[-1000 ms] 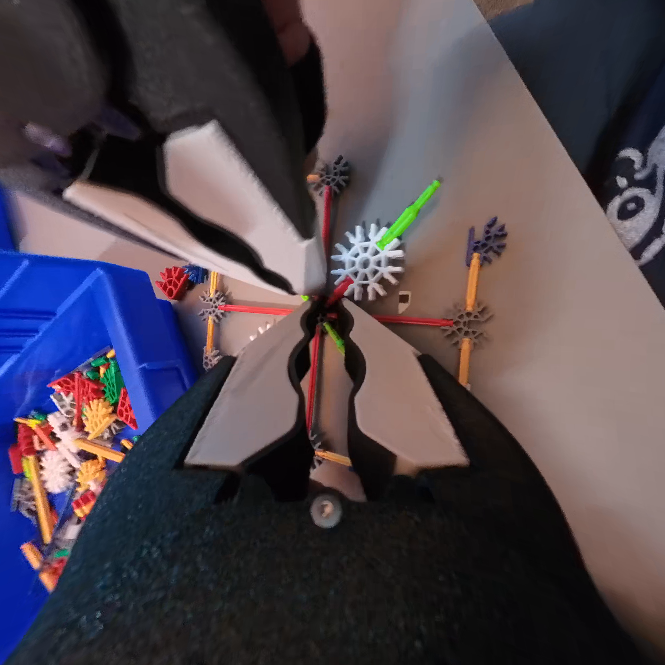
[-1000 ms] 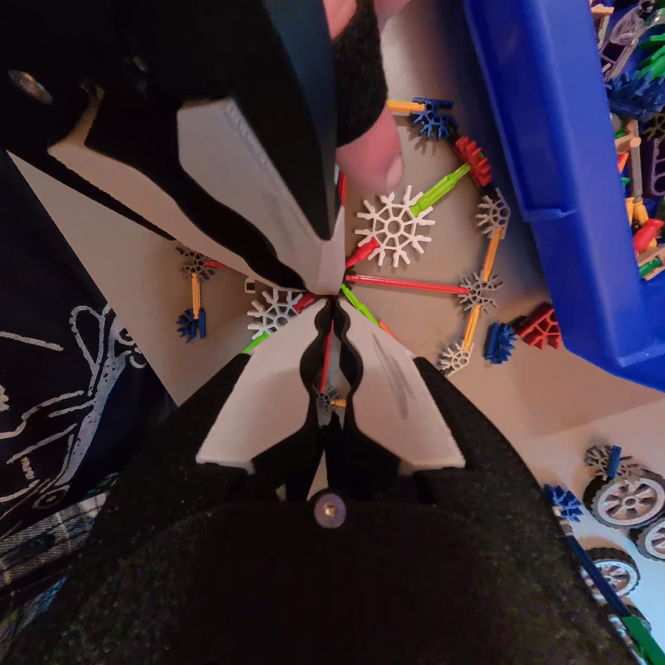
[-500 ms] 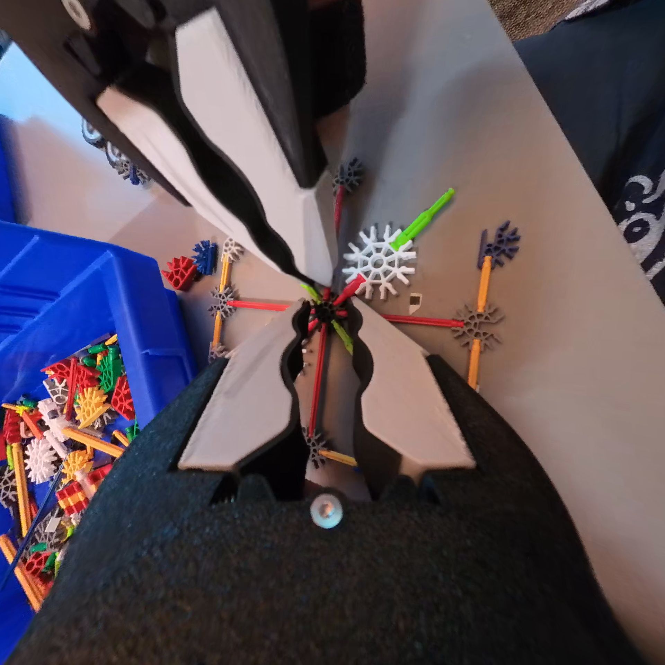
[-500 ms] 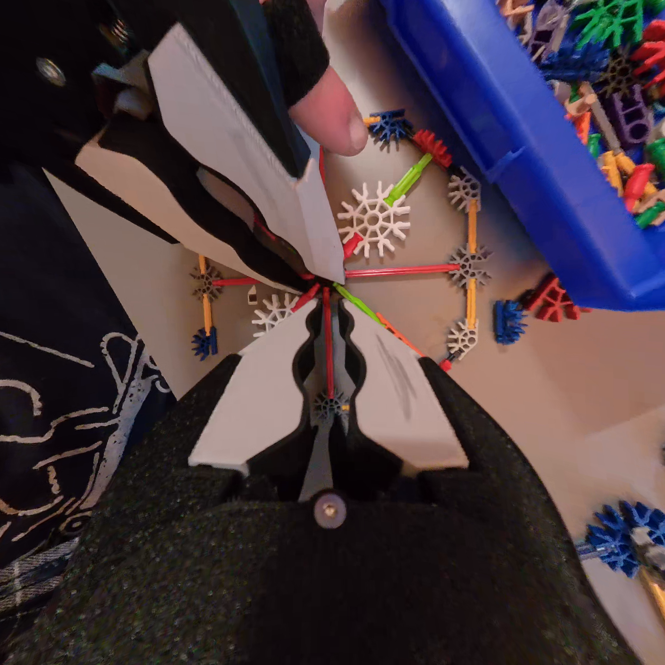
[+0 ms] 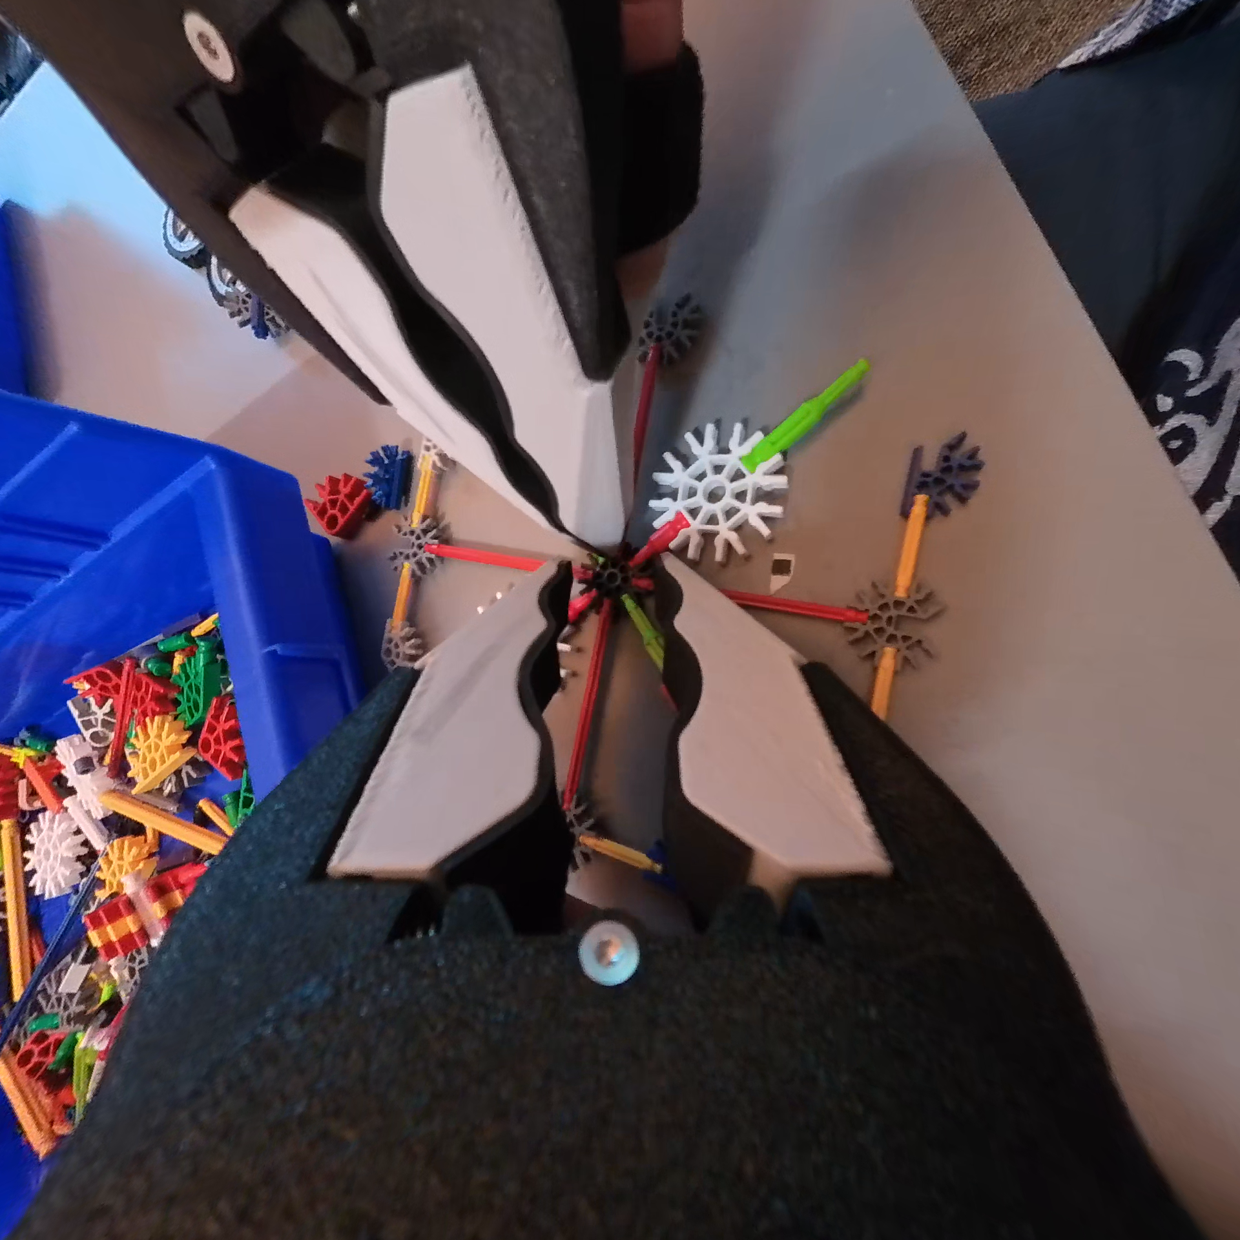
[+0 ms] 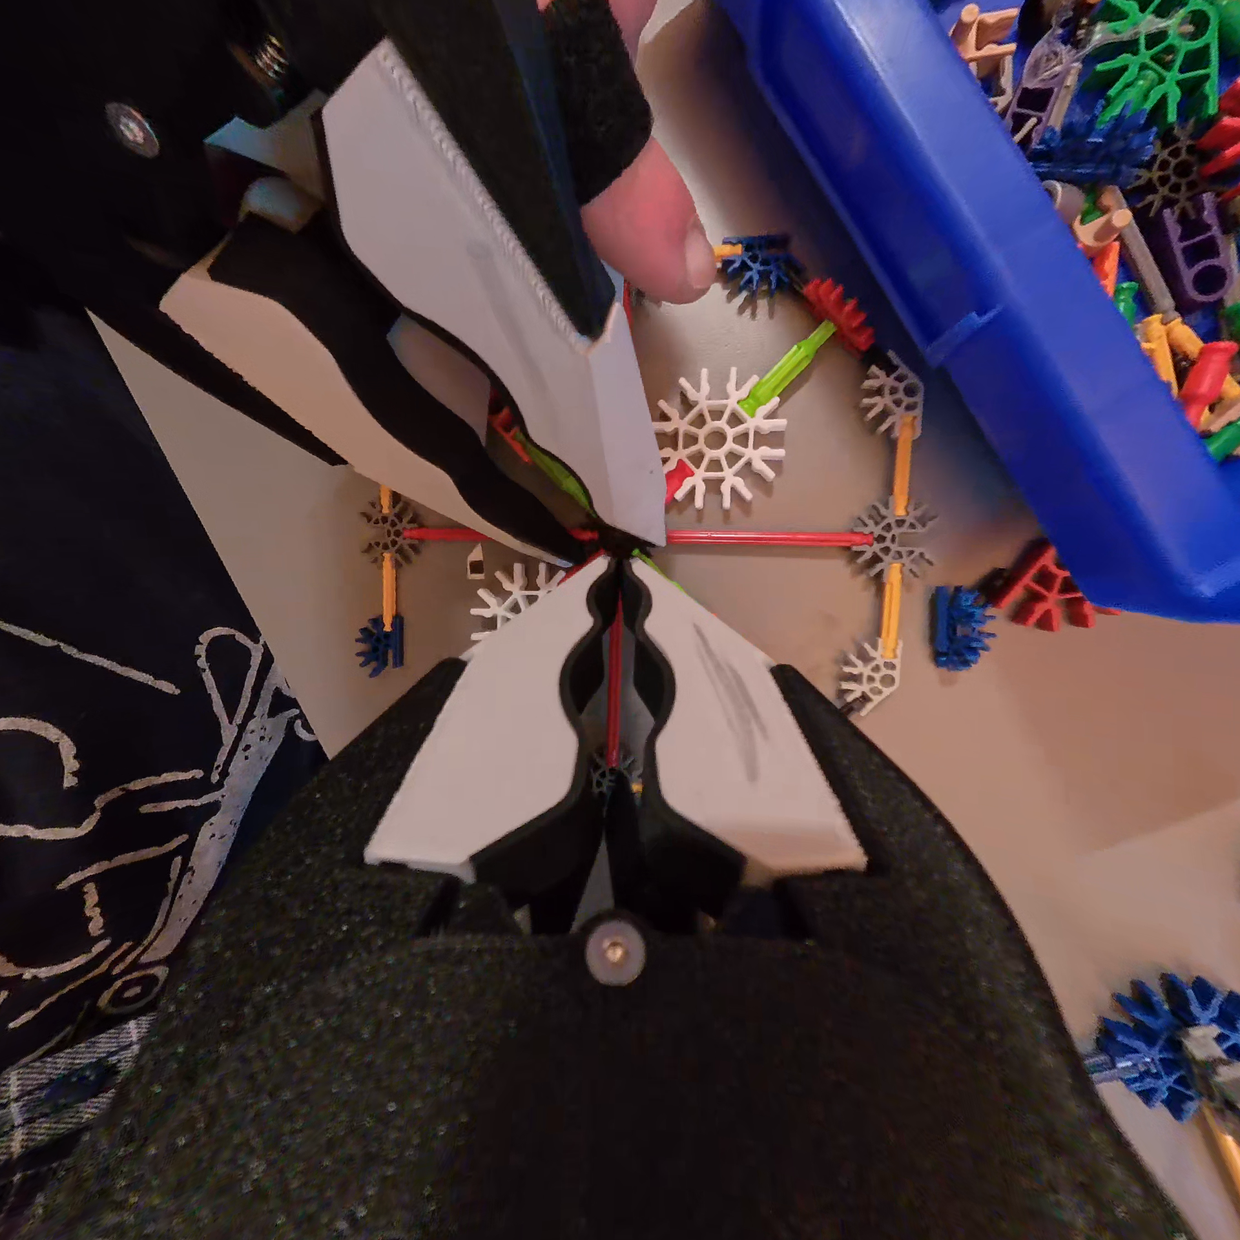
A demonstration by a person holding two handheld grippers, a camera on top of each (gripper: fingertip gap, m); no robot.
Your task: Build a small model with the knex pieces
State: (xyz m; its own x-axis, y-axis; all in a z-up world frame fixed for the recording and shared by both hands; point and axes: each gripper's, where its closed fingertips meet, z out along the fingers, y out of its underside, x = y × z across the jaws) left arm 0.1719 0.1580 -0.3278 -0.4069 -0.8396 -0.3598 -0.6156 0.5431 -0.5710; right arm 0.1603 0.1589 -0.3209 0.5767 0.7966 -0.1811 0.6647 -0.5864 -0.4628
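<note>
Meeting tip to tip over a flat rod-and-connector toy build on the desk [image 5: 872, 201], the two grippers close in on the same spot — the black hub connector [image 5: 614, 577] from which red rods radiate.

In the left wrist view the left gripper [image 5: 614, 580] has its fingers [image 5: 470, 725] parted a little, one tip on each side of the hub; they touch or nearly touch it, but whether they truly pinch it cannot be told. A long red rod [image 5: 590, 704] runs back between those fingers to a grey connector [image 5: 578, 822].

In the right wrist view the right gripper [image 6: 617, 570] has its fingers [image 6: 725, 738] drawn almost together, clenched on a red rod [image 6: 614, 684] just short of the hub, which sits right at the fingertips. That rod lies along the narrow gap and ends at a dark connector [image 6: 607, 775] deep between the fingers.

Beside the hub lies a white snowflake connector [image 5: 718, 493] with a green rod [image 5: 812, 419] plugged in. A blue bin [image 5: 168, 550] of loose pieces stands nearby, and a thumb [image 6: 644, 228] rests behind the left gripper's fingers.
</note>
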